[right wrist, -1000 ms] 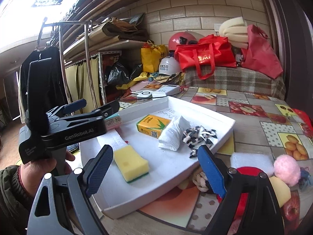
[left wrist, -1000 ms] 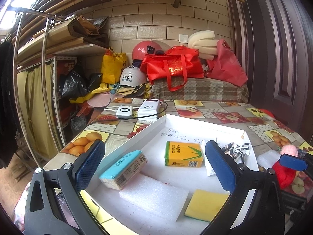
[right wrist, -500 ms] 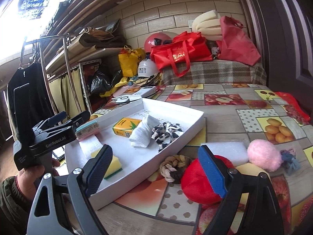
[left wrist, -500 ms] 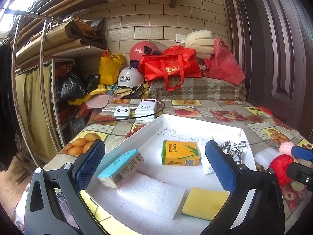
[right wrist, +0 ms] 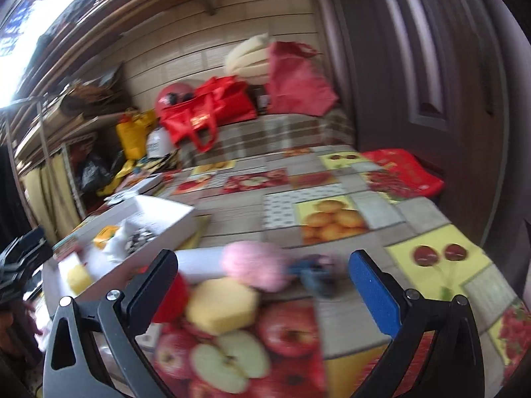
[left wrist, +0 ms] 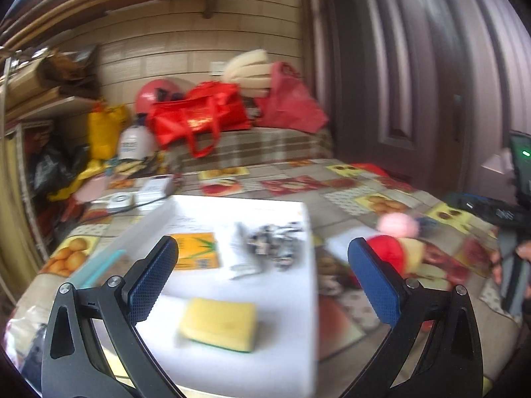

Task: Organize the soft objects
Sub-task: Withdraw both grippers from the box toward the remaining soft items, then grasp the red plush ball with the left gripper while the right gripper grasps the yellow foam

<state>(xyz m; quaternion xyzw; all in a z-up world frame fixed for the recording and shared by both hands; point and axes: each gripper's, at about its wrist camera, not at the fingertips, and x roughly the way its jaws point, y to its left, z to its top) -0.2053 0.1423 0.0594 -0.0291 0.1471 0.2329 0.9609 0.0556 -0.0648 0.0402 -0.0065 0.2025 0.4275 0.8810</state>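
A white tray (left wrist: 292, 358) on the fruit-print table holds a yellow sponge (left wrist: 219, 323), an orange packet (left wrist: 195, 254), a black-and-white cloth (left wrist: 272, 243) and a teal pack (left wrist: 99, 267). My left gripper (left wrist: 262, 282) is open and empty above the tray. My right gripper (right wrist: 262, 288) is open and empty over loose things right of the tray (right wrist: 166, 232): a pink pompom (right wrist: 255, 265), a yellow soft block (right wrist: 220, 305), a red plush (right wrist: 172, 298), a white foam piece (right wrist: 199, 260) and a blue toy (right wrist: 313, 275). Both views are blurred.
Red bags (left wrist: 199, 117), a helmet and foam rolls are piled on a plaid-covered surface at the back. A power bank and charger (left wrist: 139, 195) lie behind the tray. A dark door (right wrist: 431, 66) stands on the right. A red bag (right wrist: 405, 172) lies at the table's right edge.
Both grippers have swung to the right. The left view now centres on the tray's right half. The right gripper has moved from the tray to over the pink pompom and yellow block.
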